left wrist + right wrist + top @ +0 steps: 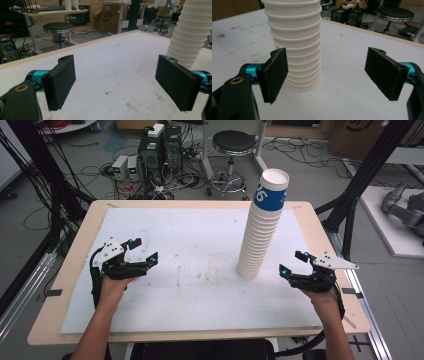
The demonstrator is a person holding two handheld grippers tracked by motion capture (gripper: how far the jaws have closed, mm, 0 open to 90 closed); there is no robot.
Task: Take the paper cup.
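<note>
A tall stack of white paper cups (260,227), the top one with a blue band, stands upright right of the table's middle. My right gripper (292,263) hovers just right of the stack's base, jaws open and empty; in the right gripper view the stack (297,45) rises behind the left jaw, apart from both pads. My left gripper (144,251) rests over the left part of the white mat (200,245), open with nothing between its jaws. In the left gripper view the stack (192,32) stands far right, beyond the right jaw.
The white mat covers a wooden table (75,250). Beyond the far edge a black stool (232,145), computer cases (160,150) and loose cables sit on the floor. Black frame posts (360,180) stand at both sides.
</note>
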